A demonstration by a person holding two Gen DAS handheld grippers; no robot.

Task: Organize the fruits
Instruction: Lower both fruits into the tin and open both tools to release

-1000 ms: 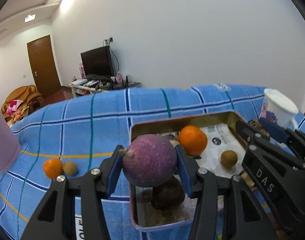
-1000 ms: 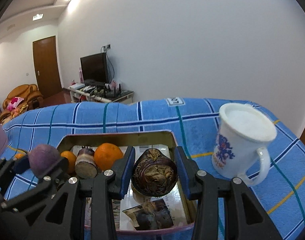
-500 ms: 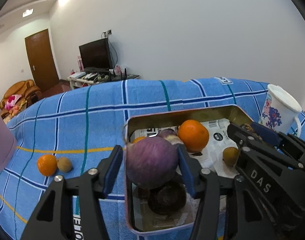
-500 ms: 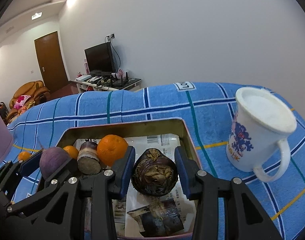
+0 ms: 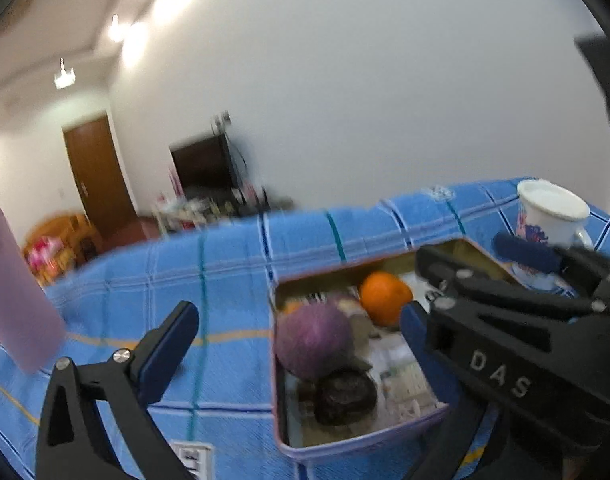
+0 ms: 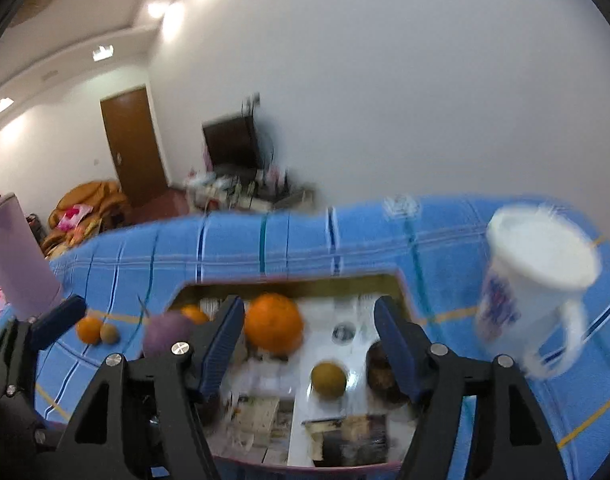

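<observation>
My left gripper point(image 5: 295, 328) stands wide, its jaws still opening, and no pad touches anything. The purple fruit point(image 5: 313, 340) lies free in the metal tin point(image 5: 361, 438), leaning on a dark fruit point(image 5: 345, 394). My right gripper point(image 6: 311, 346) hangs over the tin with its jaws opening. The dark brown fruit point(image 6: 381, 372) rests on the tin floor beside the right fingertip, not pressed. Between the right fingers I see a big orange point(image 6: 273, 328) and a small brown fruit point(image 6: 328, 380) on the paper lining. The purple fruit point(image 6: 167, 334) shows at the tin's left end.
A white mug point(image 6: 537, 288) stands right of the tin on the blue checked cloth point(image 6: 265, 240). A small orange point(image 6: 88, 330) and a little brown fruit point(image 6: 109, 333) lie on the cloth left of the tin. A purple tumbler point(image 6: 17, 264) stands at far left.
Both grippers have opened. The purple fruit left the left pads and settled in the tin; the dark brown fruit left the right pads and lies in the tin. Both views tilted upward.
</observation>
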